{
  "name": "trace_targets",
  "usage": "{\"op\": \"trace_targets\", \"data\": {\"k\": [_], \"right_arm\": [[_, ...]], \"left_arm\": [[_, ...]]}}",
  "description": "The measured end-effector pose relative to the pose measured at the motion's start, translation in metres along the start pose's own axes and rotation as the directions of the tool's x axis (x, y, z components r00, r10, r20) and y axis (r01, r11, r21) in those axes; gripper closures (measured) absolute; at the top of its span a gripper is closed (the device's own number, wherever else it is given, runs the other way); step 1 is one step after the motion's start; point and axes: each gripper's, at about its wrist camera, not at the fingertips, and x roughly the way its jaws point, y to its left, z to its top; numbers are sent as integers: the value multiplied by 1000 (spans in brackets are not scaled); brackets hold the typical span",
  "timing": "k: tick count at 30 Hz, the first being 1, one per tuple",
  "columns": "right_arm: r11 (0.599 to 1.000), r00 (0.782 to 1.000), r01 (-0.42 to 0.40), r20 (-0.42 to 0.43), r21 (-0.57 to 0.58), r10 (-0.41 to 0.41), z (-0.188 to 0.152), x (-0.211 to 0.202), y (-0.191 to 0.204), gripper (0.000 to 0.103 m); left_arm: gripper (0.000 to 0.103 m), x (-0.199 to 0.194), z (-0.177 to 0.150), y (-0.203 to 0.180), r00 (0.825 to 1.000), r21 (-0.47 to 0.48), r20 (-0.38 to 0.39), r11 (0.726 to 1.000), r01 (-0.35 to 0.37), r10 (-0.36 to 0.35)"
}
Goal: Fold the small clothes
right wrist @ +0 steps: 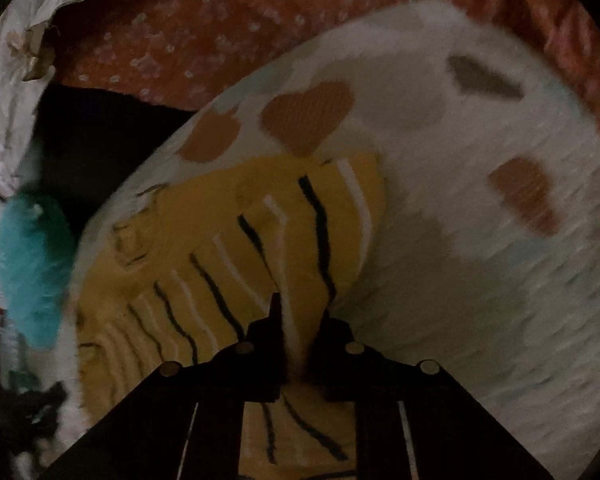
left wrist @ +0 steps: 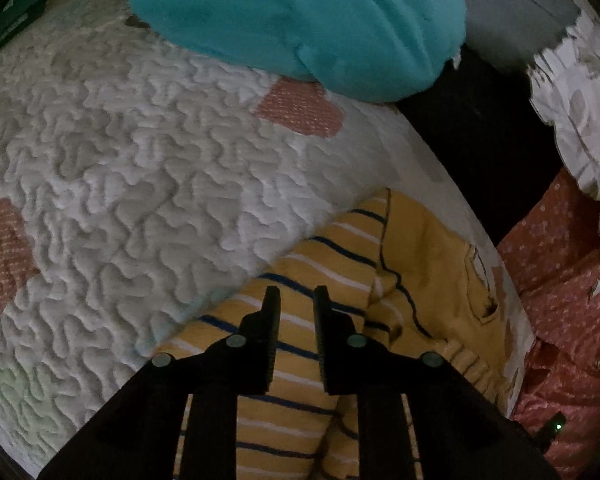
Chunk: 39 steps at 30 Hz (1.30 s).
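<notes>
A small yellow garment (left wrist: pixel 340 280) with navy and white stripes lies on a white quilted blanket (left wrist: pixel 120 184) with pink hearts, close to the blanket's edge. In the left wrist view it fills the 5 o'clock area, its striped part under the left gripper (left wrist: pixel 296 300), whose jaws stand slightly apart over the stripes with nothing pinched between them. In the right wrist view the garment (right wrist: pixel 220 232) spreads from centre toward 8 o'clock, and the right gripper (right wrist: pixel 300 316) is pinched on its striped edge, cloth rising between the fingers.

Open quilt stretches toward 9 and 11 o'clock in the left view, and toward 3 o'clock in the right view. A teal garment (left wrist: pixel 300 20) sits at 12 o'clock on the quilt's far side. Past the blanket edge at 2 o'clock lies a dark gap, then red dotted fabric (left wrist: pixel 560 280) at 4 o'clock and a frilled floral cloth (left wrist: pixel 580 100).
</notes>
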Motion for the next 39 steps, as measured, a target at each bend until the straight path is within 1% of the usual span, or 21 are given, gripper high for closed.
{"op": "trace_targets", "data": {"k": [3, 5, 7, 10, 13, 14, 15, 16, 18, 20, 22, 23, 25, 27, 30, 31, 32, 33, 34, 36, 39], "right_arm": [[995, 995, 95, 25, -11, -94, 7, -3, -2, 91], [983, 989, 150, 18, -102, -149, 3, 5, 12, 85], [968, 983, 184, 34, -168, -181, -1, 5, 24, 82], [959, 975, 216, 97, -184, -201, -10, -18, 31, 58], [943, 947, 270, 228, -193, -225, -31, -60, 47, 54], [939, 946, 267, 246, -218, -212, -39, -66, 56, 52], [938, 956, 232, 240, -258, -170, -49, -71, 70, 52], [935, 970, 184, 212, -302, -123, -59, -72, 84, 52], [912, 994, 53, 105, -407, -11, -87, -62, 124, 52], [881, 997, -73, -10, -468, 77, -112, -46, 161, 52], [843, 988, -151, -99, -517, 117, -136, -26, 200, 52], [818, 990, -137, -98, -559, 99, -145, -15, 220, 53], [799, 998, -57, -44, -599, 38, -151, 4, 242, 53], [802, 1000, 6, -18, -598, -21, -146, 28, 256, 53], [810, 997, 18, -54, -586, -61, -140, 60, 265, 53], [807, 996, 28, -55, -590, -74, -139, 68, 265, 59], [806, 995, 33, -53, -592, -80, -139, 71, 267, 75], [811, 995, 34, -56, -585, -82, -137, 71, 266, 80], [822, 995, 21, -65, -570, -70, -133, 68, 265, 101], [850, 996, -18, -85, -526, -31, -124, 61, 268, 100], [863, 994, -95, -97, -496, 53, -122, 42, 280, 100]], "left_arm": [[86, -5, 1, 4, 1000, 3, 5, 1000, -16, 16], [81, -10, 2, 8, 999, 17, 15, 999, -38, 37], [76, -19, 4, 17, 998, 22, 29, 998, -62, 61], [67, -33, 9, 34, 996, 20, 50, 997, -81, 80], [65, -47, 12, 51, 993, 22, 69, 995, -98, 96], [63, -52, 13, 57, 992, 22, 75, 994, -106, 104], [62, -56, 13, 64, 990, 24, 80, 993, -114, 112], [60, -61, 13, 71, 989, 25, 86, 992, -123, 121], [59, -67, 14, 84, 987, 25, 88, 990, -137, 134], [59, -69, 13, 97, 986, 20, 81, 989, -149, 147], [59, -70, 14, 110, 987, 1, 65, 989, -151, 150], [59, -69, 15, 115, 987, -12, 59, 989, -146, 146], [59, -69, 16, 125, 990, -47, 45, 990, -132, 135], [59, -71, 18, 131, 993, -71, 36, 991, -110, 113], [59, -74, 21, 133, 996, -87, 39, 993, -78, 81], [59, -76, 22, 132, 997, -87, 40, 994, -68, 72], [59, -76, 23, 131, 997, -88, 41, 994, -61, 65], [59, -77, 23, 131, 997, -90, 41, 994, -56, 60], [59, -77, 23, 131, 998, -94, 39, 994, -49, 53], [59, -77, 24, 132, 999, -105, 30, 994, -33, 37], [59, -77, 26, 137, 999, -129, 27, 991, -27, 30]]}}
